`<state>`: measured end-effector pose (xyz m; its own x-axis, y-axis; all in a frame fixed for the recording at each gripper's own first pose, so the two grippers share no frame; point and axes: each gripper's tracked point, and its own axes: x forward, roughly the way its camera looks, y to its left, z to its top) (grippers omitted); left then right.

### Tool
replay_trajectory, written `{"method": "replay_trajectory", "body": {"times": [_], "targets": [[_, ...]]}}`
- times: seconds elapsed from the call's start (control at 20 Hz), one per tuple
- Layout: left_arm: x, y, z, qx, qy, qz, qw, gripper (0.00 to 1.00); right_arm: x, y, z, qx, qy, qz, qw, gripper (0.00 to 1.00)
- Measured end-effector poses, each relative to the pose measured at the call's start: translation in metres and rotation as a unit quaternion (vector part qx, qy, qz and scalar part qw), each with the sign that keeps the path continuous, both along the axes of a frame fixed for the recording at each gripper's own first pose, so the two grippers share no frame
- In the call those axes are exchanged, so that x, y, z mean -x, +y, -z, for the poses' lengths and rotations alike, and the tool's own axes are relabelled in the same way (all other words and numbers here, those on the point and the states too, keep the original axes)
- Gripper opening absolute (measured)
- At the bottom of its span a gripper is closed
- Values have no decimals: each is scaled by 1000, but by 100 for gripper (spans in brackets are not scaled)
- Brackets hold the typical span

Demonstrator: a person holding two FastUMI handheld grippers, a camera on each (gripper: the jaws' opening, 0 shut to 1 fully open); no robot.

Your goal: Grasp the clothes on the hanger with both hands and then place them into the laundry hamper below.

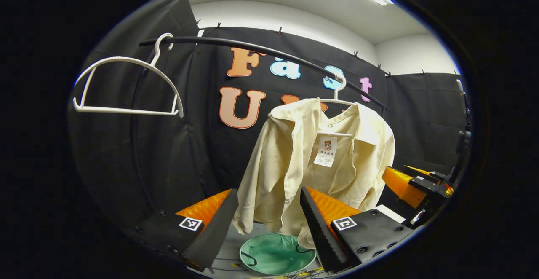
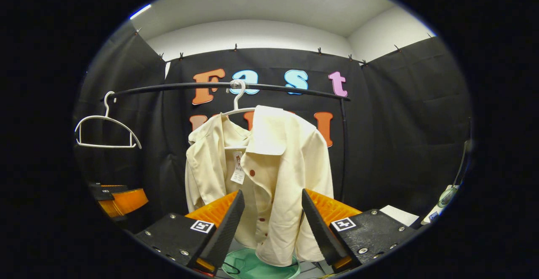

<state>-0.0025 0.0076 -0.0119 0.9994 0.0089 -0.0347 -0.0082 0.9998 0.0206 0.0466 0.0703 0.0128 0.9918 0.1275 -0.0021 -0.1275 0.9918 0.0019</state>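
A cream shirt [image 1: 320,165] hangs on a white hanger [image 1: 339,91] from a black rail [image 1: 261,53] that crosses the booth's black cloth wall [image 1: 168,152]; a white wall [image 2: 252,32] and ceiling [image 2: 269,5] rise above the cloth. An empty hanger [image 1: 126,85] hangs further along the rail. Below the shirt a green hamper [image 1: 276,253] stands on a pale floor [image 1: 233,249]. The left gripper [image 1: 269,215] and right gripper [image 2: 271,218] are both released, fingers spread before the shirt, not touching it.
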Motion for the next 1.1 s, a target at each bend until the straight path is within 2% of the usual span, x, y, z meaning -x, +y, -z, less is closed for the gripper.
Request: {"method": "replay_trajectory", "body": {"times": [0.25, 0.65, 0.95, 1.1], "targets": [[3, 6, 1, -4, 2, -8, 1000, 96, -29, 21, 7, 7, 17, -15, 1000, 81], [1, 17, 11, -17, 20, -19, 999, 97, -83, 20, 28, 27, 36, 2, 999, 69], [-9, 19, 13, -16, 26, -18, 999, 96, -123, 29, 34, 31, 37, 3, 999, 67], [-17, 22, 14, -16, 29, -14, 999, 96, -140, 30, 45, 27, 51, 6, 998, 53]]}}
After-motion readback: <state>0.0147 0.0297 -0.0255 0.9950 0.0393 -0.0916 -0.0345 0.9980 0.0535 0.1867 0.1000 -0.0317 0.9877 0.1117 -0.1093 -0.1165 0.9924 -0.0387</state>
